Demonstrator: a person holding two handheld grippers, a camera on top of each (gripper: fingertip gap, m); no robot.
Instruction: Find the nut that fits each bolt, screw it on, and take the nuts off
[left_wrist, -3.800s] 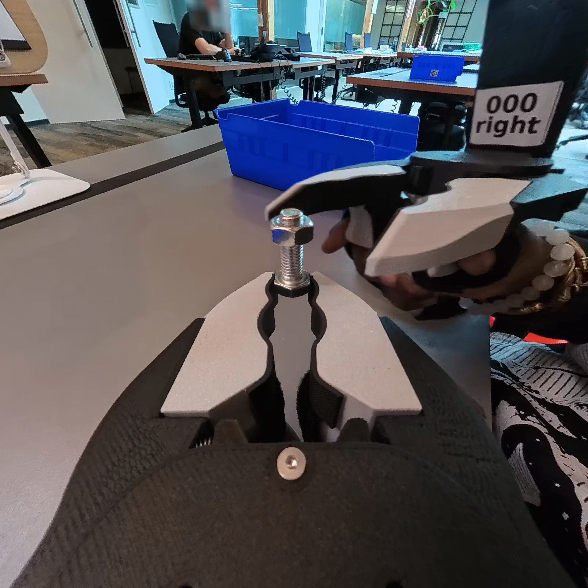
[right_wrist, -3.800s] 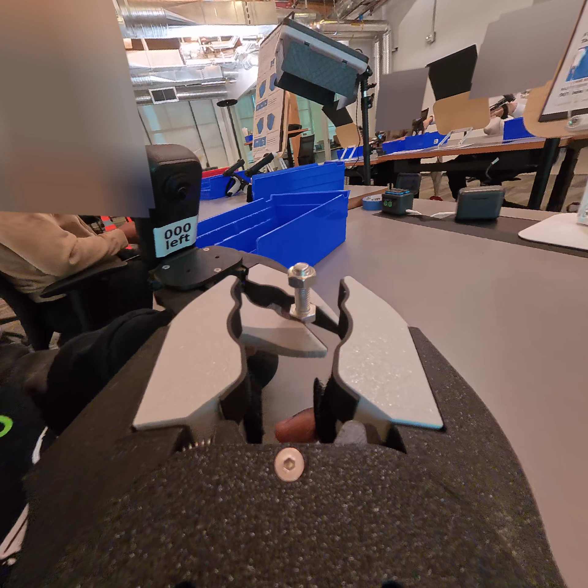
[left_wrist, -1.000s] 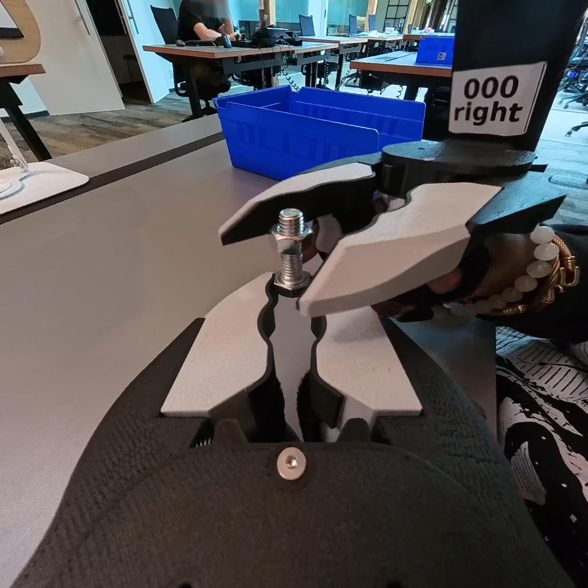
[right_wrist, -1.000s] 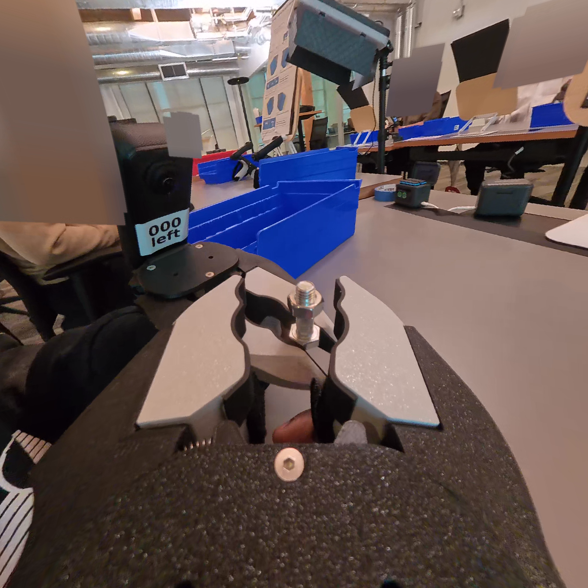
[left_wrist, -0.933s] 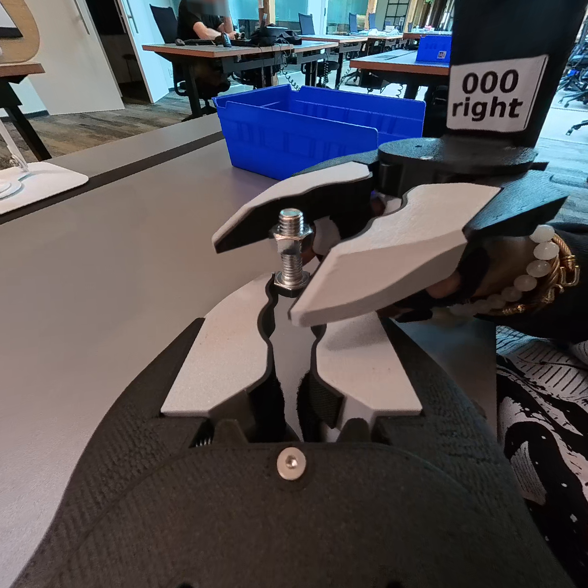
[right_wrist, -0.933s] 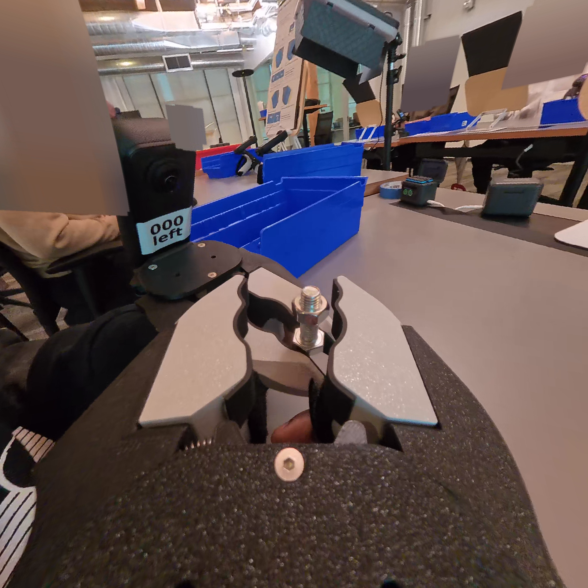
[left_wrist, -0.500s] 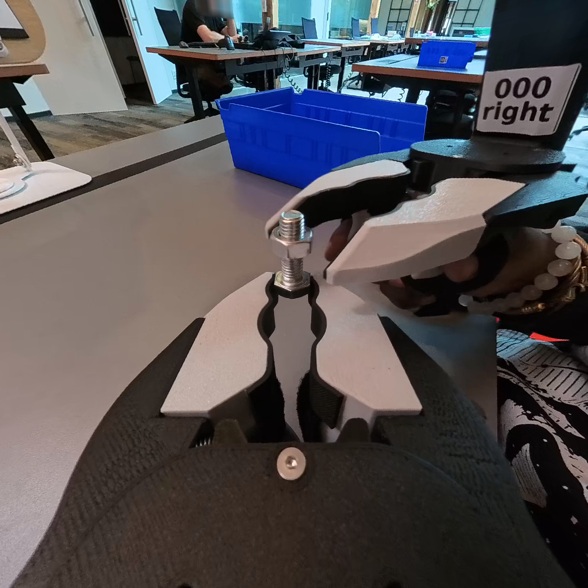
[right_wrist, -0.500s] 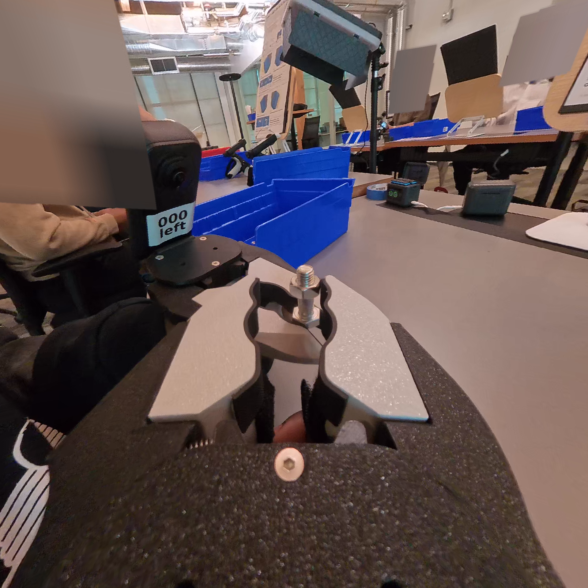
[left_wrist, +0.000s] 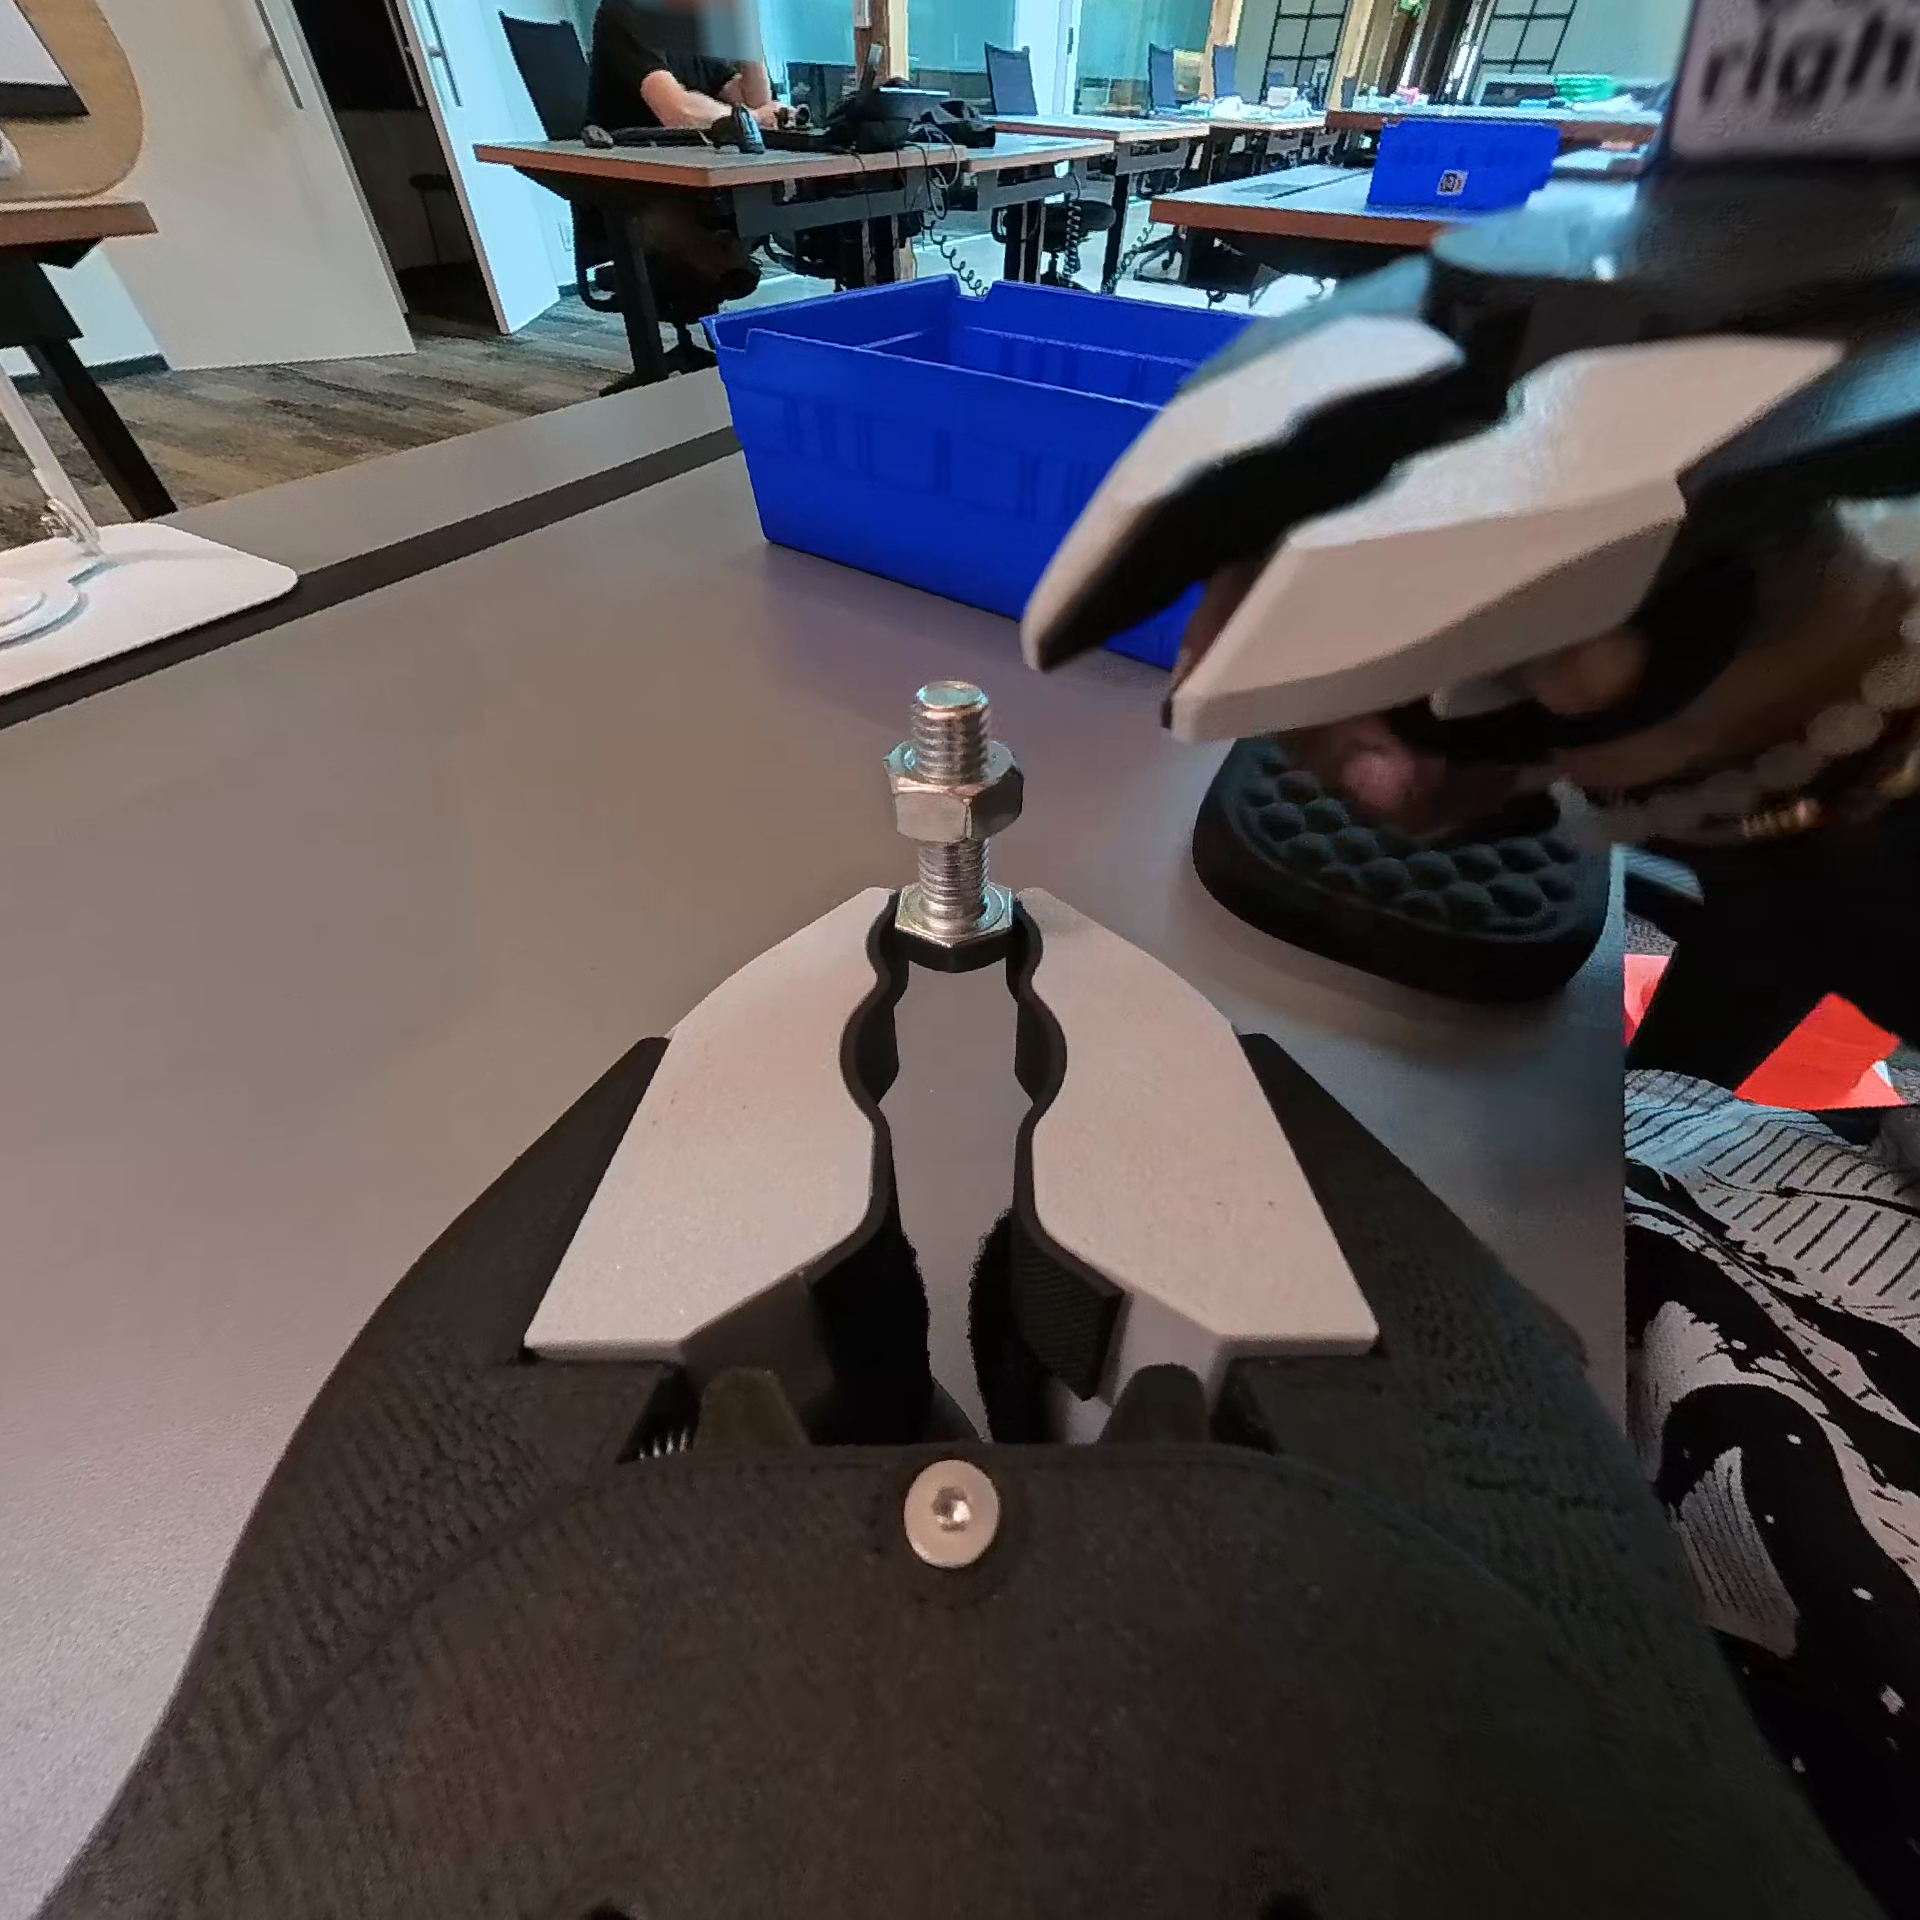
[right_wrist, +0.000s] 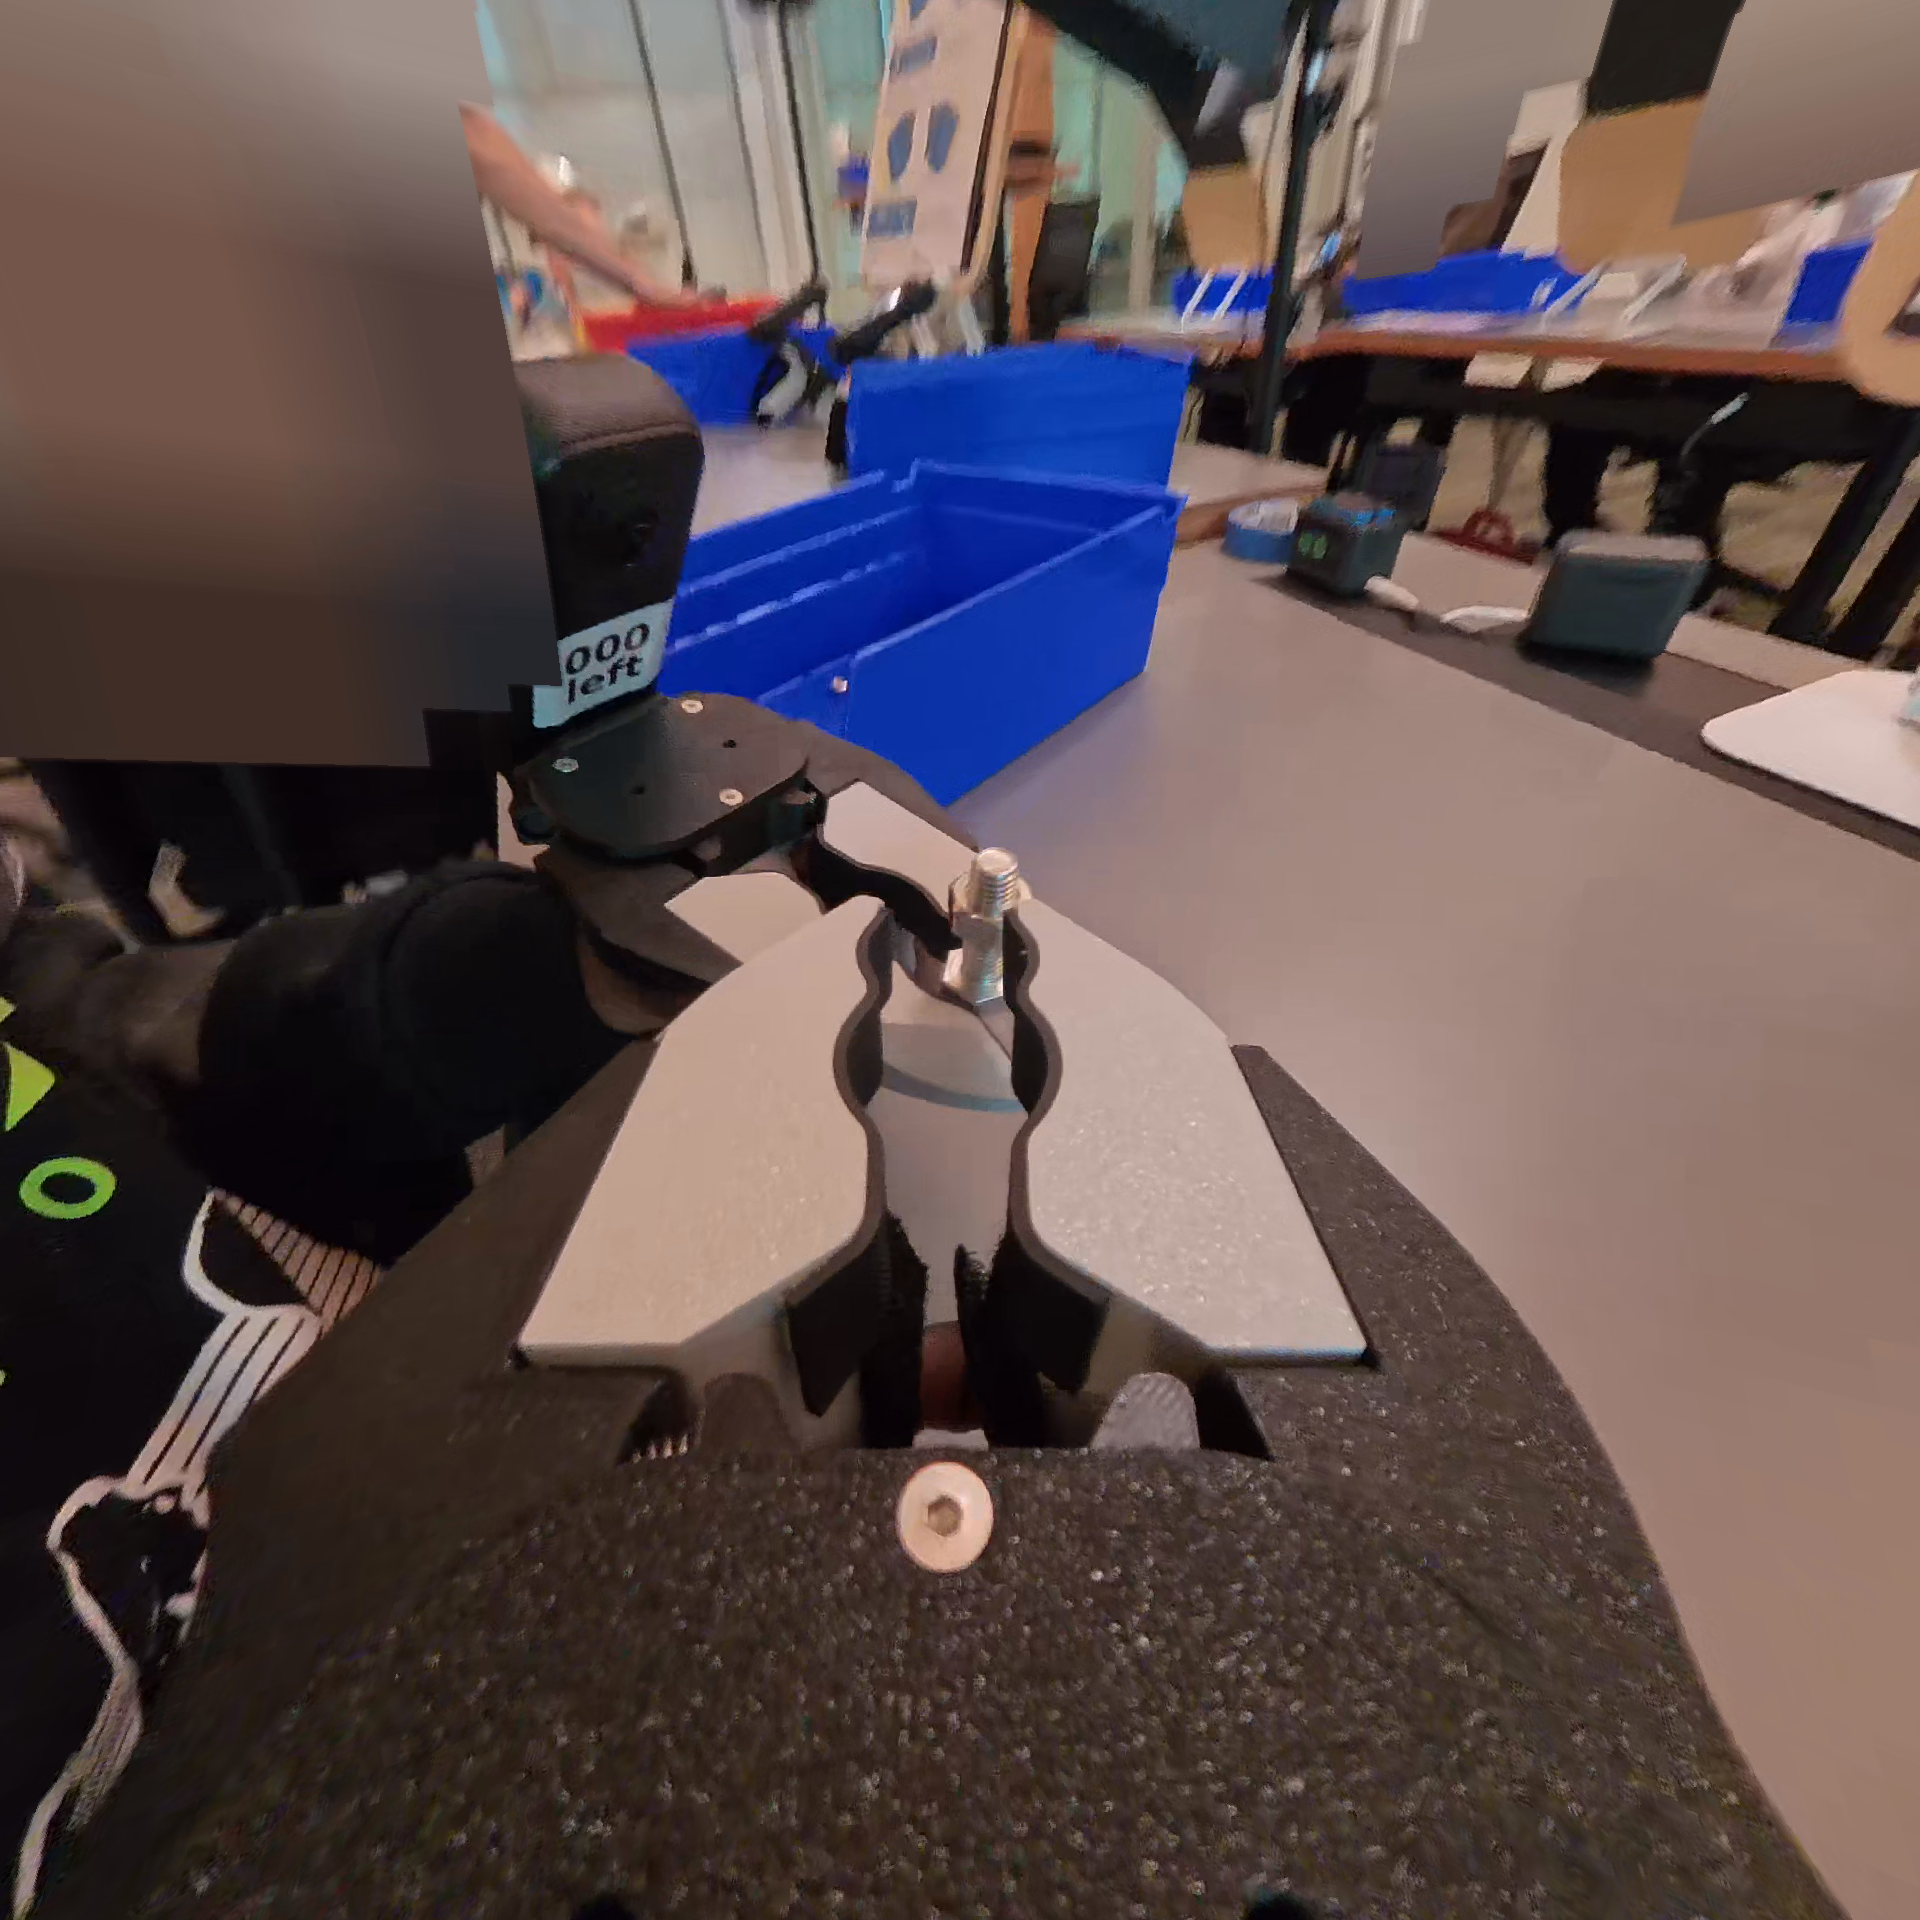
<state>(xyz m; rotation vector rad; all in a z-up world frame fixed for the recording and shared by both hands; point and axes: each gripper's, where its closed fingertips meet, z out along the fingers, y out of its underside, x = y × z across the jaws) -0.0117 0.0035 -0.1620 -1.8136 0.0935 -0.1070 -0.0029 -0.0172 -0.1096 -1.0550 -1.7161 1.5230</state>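
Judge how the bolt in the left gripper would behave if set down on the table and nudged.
The bolt looks like rigid steel, probably heavy for its size. Standing on its hex head, it would likely tip, being narrow. Lying down, the nut and head flats should limit rolling.

The hexagonal head of the upright silver bolt (left_wrist: 949, 810) sits sunk between the left gripper's (left_wrist: 951, 920) grey fingers (left_wrist: 764, 1101), its underside hidden. The right gripper (left_wrist: 1122, 665) is smeared with motion blur, its black post and white label cut off at the top edge. From the right wrist, the far desks and blue plastic bins (right_wrist: 935, 613) are blurred, and a grey patch hides the upper left.
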